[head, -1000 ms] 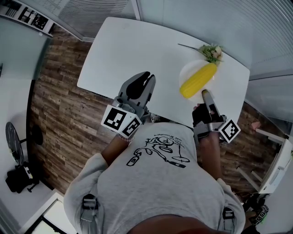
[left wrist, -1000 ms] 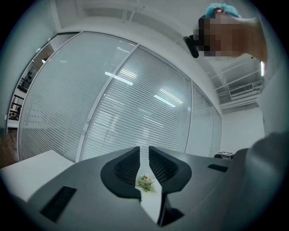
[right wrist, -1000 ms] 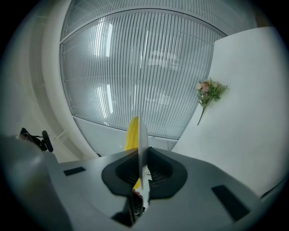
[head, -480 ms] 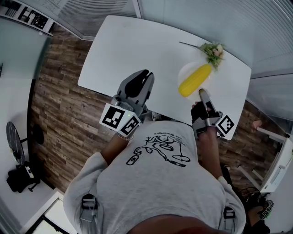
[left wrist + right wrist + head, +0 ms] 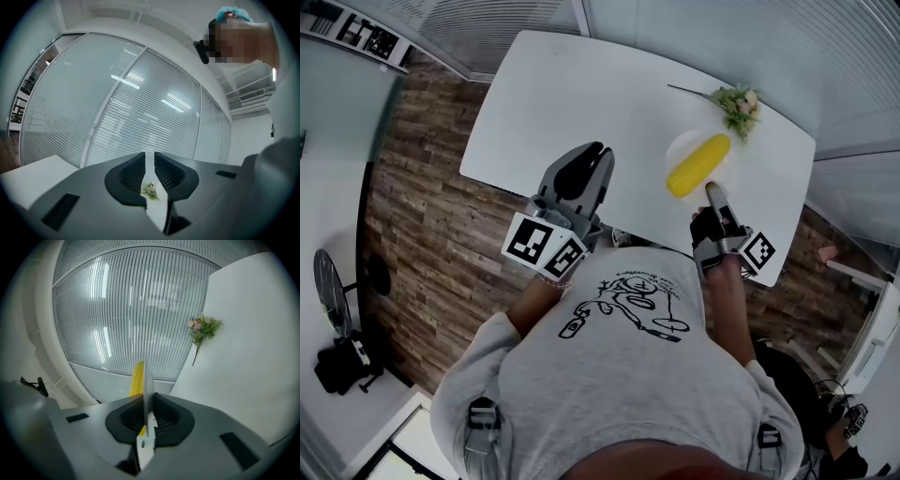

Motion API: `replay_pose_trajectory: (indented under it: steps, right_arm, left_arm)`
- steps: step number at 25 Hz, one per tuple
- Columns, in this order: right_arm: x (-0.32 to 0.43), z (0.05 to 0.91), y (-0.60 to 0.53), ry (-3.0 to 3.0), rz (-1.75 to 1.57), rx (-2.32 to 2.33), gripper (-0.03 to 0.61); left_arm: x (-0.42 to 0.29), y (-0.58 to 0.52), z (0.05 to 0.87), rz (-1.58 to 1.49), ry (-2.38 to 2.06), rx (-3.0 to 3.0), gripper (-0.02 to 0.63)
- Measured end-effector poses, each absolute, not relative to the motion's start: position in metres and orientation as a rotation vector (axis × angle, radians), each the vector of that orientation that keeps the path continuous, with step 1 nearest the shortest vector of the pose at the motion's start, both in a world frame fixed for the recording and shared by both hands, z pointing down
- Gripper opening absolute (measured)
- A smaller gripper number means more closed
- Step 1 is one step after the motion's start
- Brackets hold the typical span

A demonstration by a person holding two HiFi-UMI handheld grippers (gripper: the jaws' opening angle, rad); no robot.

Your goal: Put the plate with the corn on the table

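A white plate (image 5: 682,145) carrying a yellow corn cob (image 5: 698,166) is over the right part of the white table (image 5: 581,94); I cannot tell whether it rests on the top. My right gripper (image 5: 711,187) is shut on the plate's near rim. In the right gripper view the plate (image 5: 146,380) runs edge-on between the jaws, with the corn (image 5: 137,376) on its left side. My left gripper (image 5: 602,152) hovers over the table's near edge with its jaws together and nothing between them; it (image 5: 149,161) points toward the blinds.
A sprig of flowers (image 5: 736,101) lies on the table just beyond the plate, also in the right gripper view (image 5: 201,329). Glass walls with blinds (image 5: 722,37) close off the far side. Wooden floor (image 5: 422,187) and a fan (image 5: 328,291) are to the left.
My right gripper and the plate with the corn have shifted slightly left and farther over the table. The left gripper has barely moved.
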State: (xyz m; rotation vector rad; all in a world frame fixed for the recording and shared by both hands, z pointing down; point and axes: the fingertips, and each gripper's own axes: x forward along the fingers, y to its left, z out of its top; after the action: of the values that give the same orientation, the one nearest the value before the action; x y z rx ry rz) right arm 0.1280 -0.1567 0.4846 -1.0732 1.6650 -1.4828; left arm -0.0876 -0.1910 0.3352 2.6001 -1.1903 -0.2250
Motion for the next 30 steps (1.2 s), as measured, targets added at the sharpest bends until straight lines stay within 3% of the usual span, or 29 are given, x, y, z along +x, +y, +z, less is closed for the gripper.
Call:
replay_pose_trajectory:
  steps: [30]
  right_arm:
    - [0.149, 0.583, -0.166, 1.585, -1.571, -1.063, 0.028]
  left_arm:
    - [-0.094, -0.192, 0.325, -0.26, -1.23, 2.581, 0.067]
